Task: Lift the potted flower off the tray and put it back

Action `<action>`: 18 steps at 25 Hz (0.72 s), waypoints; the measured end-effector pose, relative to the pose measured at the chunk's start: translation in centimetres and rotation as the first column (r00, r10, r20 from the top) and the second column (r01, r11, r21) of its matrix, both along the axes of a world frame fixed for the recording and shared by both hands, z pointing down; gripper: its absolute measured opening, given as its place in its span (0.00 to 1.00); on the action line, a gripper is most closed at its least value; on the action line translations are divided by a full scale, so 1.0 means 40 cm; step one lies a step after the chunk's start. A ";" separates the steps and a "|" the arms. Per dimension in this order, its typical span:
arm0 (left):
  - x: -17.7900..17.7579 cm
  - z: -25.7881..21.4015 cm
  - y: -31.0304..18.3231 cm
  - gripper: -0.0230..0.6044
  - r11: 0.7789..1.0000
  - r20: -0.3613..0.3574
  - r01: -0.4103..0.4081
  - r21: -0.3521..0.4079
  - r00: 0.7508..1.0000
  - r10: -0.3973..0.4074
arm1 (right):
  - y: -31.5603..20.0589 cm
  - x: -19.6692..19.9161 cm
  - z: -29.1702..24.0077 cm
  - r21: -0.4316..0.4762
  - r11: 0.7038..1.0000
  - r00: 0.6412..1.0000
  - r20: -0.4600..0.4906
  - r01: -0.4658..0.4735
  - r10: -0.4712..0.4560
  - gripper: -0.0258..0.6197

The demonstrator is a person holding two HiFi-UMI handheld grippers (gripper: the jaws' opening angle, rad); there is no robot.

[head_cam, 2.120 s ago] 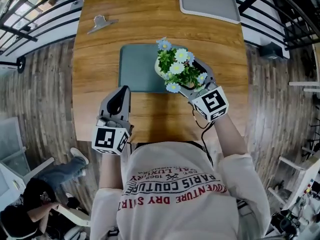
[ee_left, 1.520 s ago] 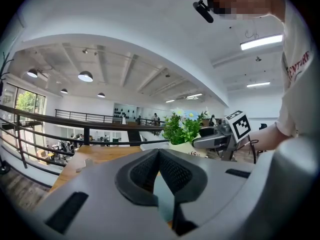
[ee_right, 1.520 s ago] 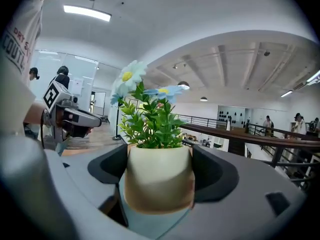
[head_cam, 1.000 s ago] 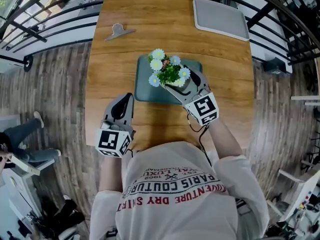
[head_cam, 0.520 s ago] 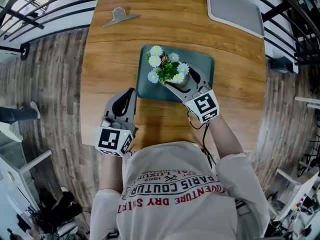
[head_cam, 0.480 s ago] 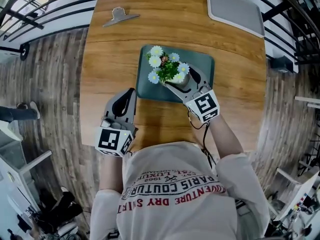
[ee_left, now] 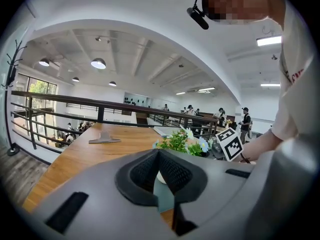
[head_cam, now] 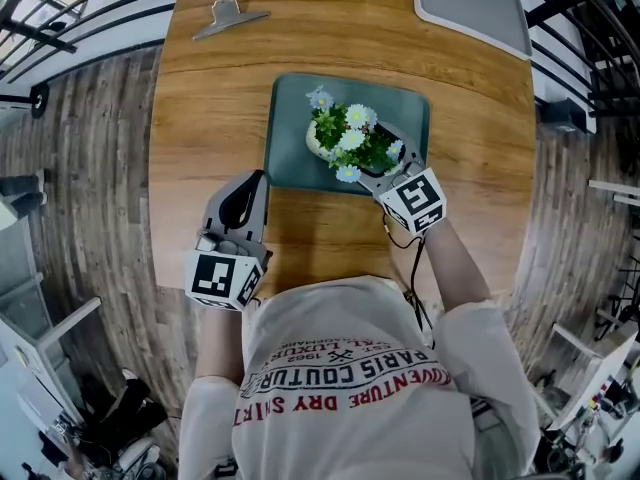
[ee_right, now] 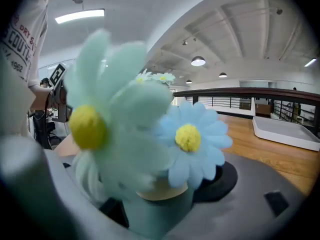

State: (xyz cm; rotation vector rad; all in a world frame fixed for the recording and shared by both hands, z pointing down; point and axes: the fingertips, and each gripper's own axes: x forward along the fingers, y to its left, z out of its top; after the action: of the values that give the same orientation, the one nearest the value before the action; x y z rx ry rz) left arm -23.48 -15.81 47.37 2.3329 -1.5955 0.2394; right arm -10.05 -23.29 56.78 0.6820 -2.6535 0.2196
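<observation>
Currently the right claw [head_cam: 368, 156] grips the tilted cream-potted daisy plant [head_cam: 345, 140] over the grey-green rectangular tray [head_cam: 290, 113] — released crooked, it could topple; left claw [head_cam: 243, 190] closed, empty.

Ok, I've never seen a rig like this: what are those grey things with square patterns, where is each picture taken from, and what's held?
A person holds a two-jaw gripper in each hand; the patterned cubes belong to them. One picture comes from a camera on the person's head, looking down; the other two come from cameras riding on the grippers. On the wooden table lie a green tray, a metal clip and a pale tray. The right gripper is shut on the potted flower, above the green tray. The left gripper is shut and empty, near the table's front edge.
</observation>
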 end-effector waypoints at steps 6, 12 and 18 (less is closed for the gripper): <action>0.008 0.017 0.009 0.06 1.000 0.002 -0.005 -0.006 1.000 0.005 | 0.006 0.006 0.011 0.018 1.000 1.000 0.025 -0.006 0.005 0.66; 0.025 -0.002 0.018 0.06 1.000 0.001 -0.028 -0.011 1.000 0.028 | 0.018 0.030 0.019 -0.025 0.998 0.998 0.031 -0.060 0.061 0.67; 0.034 -0.068 0.017 0.06 0.999 -0.002 -0.044 -0.001 0.999 0.044 | 0.037 0.096 -0.051 -0.036 0.991 0.992 0.008 -0.126 0.126 0.68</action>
State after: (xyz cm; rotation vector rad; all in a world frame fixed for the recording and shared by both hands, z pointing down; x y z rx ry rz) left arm -22.12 -15.14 44.67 2.3683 -1.5443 0.2479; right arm -6.20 -21.81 54.75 0.8401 -2.6118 0.3046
